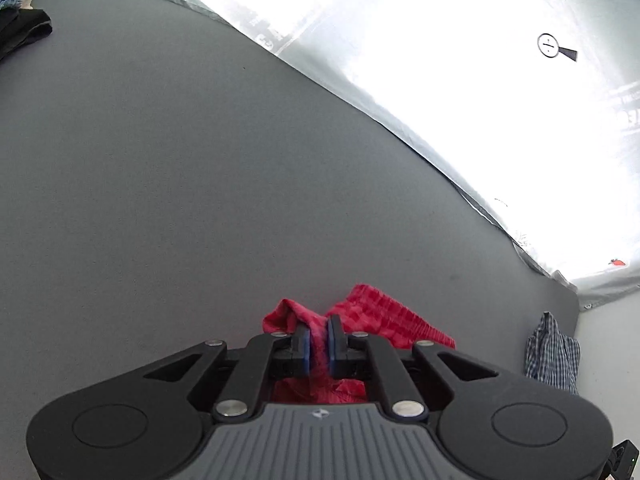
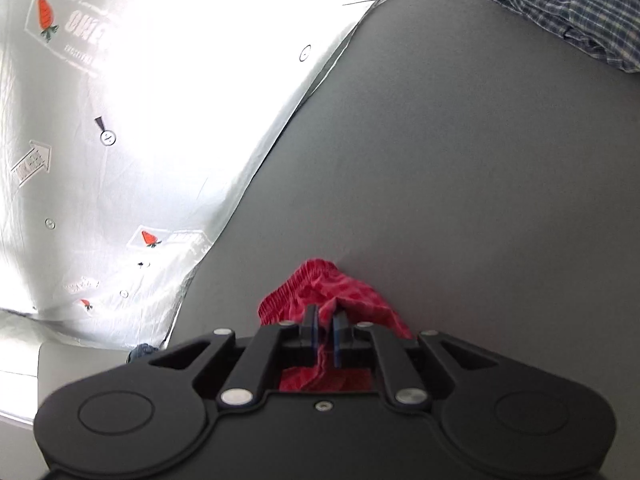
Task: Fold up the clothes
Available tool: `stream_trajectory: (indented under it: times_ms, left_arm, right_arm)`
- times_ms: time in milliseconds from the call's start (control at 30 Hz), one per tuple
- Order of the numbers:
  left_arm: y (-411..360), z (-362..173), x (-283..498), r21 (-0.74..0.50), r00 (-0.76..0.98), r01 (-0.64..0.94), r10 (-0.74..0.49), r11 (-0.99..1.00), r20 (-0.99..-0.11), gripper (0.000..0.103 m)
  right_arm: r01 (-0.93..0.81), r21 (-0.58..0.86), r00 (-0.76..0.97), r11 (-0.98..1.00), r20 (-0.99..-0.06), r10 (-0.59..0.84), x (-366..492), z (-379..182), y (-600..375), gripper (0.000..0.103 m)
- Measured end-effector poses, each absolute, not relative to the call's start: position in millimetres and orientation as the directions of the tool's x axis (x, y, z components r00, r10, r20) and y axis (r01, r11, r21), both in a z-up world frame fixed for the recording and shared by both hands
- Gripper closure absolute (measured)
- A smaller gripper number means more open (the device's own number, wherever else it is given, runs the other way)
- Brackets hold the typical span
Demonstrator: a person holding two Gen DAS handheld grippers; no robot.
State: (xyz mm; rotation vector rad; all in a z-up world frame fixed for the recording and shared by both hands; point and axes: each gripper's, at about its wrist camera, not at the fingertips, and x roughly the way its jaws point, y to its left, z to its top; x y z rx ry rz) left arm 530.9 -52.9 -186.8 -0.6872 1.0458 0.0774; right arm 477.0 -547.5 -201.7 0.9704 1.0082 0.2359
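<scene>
left claw (image 1: pixel 319 338) pinching red cloth (image 1: pixel 380 316) | right claw (image 2: pixel 325 334) pinching same cloth, bunched over grey worktop (image 1: pixel 200 180) | fold barely begun | plaid garment (image 2: pixel 560 12) seemingly unfolded

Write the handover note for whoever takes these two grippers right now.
Left hand-held gripper: shut on the red garment, cloth pinched between its pads.
Right hand-held gripper: shut on the same red garment.
The garment hangs bunched from both grips over the grey surface. A blue checked garment lies crumpled at the surface's edge; something dark lies at the far corner.
Done: the red piece is picked up at two points.
Left: spread it flat, fold it, then likely the checked one.
</scene>
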Motion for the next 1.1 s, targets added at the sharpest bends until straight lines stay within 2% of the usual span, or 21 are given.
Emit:
stream_trajectory:
  times_ms: [33,100,133,167,200,267,333,467,600,667,700,733,800,867,900,933,967,1100]
  left_arm:
    - [-48,-193,540,-0.506,0.512,-0.395,-0.273,0.767,-0.814,0.089]
    - [-42,-201,553,-0.540,0.510,-0.413,-0.304,0.733,-0.804,0.074]
    - [-40,-203,556,-0.543,0.519,-0.411,-0.302,0.733,-0.800,0.062]
    - [-39,-201,555,-0.532,0.536,-0.403,-0.279,0.745,-0.797,0.053]
    - [-38,-199,554,-0.521,0.553,-0.395,-0.257,0.757,-0.793,0.050]
    - [-37,-193,546,-0.487,0.585,-0.389,-0.198,0.782,-0.786,0.038]
    - [-36,-187,539,-0.452,0.605,-0.383,-0.150,0.806,-0.782,0.037]
    - [-52,-183,523,-0.332,0.581,-0.346,-0.077,0.877,-0.810,0.036]
    - [-73,-195,516,-0.312,0.537,-0.322,-0.100,0.894,-0.838,0.036]
    - [-81,-200,511,-0.327,0.518,-0.318,-0.125,0.890,-0.846,0.036]
    - [-86,-200,509,-0.338,0.518,-0.310,-0.141,0.889,-0.844,0.036]
    - [-91,-201,508,-0.349,0.518,-0.301,-0.155,0.887,-0.841,0.036]
    - [-100,-201,505,-0.347,0.518,-0.273,-0.167,0.897,-0.839,0.035]
    - [-108,-203,503,-0.324,0.511,-0.253,-0.159,0.912,-0.845,0.035]
    - [-112,-204,503,-0.313,0.507,-0.245,-0.154,0.918,-0.848,0.035]
    - [-114,-203,502,-0.310,0.509,-0.242,-0.151,0.920,-0.847,0.035]
    - [-116,-203,501,-0.306,0.511,-0.238,-0.149,0.922,-0.847,0.035]
    - [-115,-202,499,-0.287,0.527,-0.243,-0.122,0.927,-0.841,0.035]
  right_arm:
    - [0.261,0.777,0.554,0.573,-0.607,0.570,486,-203,-548,0.090]
    - [0.287,0.770,0.560,0.569,-0.617,0.553,501,-205,-551,0.085]
    - [0.287,0.762,0.568,0.581,-0.624,0.537,506,-203,-551,0.079]
    - [0.278,0.749,0.579,0.601,-0.630,0.517,509,-201,-551,0.077]
    - [0.261,0.722,0.589,0.641,-0.645,0.486,509,-196,-550,0.071]
    - [0.224,0.643,0.606,0.732,-0.680,0.412,505,-186,-544,0.068]
    - [0.173,0.547,0.606,0.819,-0.715,0.349,496,-176,-530,0.067]
    - [-0.108,0.408,0.532,0.907,-0.746,0.399,468,-163,-491,0.065]
    - [-0.387,0.259,0.434,0.885,-0.796,0.423,441,-167,-435,0.066]
    - [-0.416,0.272,0.406,0.868,-0.798,0.445,442,-171,-417,0.066]
    - [-0.421,0.288,0.393,0.860,-0.796,0.459,444,-173,-409,0.063]
    - [-0.400,0.326,0.388,0.856,-0.786,0.481,447,-174,-406,0.054]
    - [-0.335,0.408,0.391,0.850,-0.760,0.519,454,-176,-406,0.045]
    - [-0.312,0.378,0.392,0.872,-0.784,0.481,461,-181,-400,0.046]
    - [-0.305,0.354,0.392,0.884,-0.799,0.456,465,-184,-396,0.057]
    - [-0.314,0.316,0.396,0.895,-0.813,0.427,469,-186,-391,0.086]
    - [-0.332,0.285,0.403,0.899,-0.819,0.408,472,-187,-386,0.099]
    - [-0.294,0.328,0.453,0.898,-0.779,0.433,490,-177,-391,0.101]
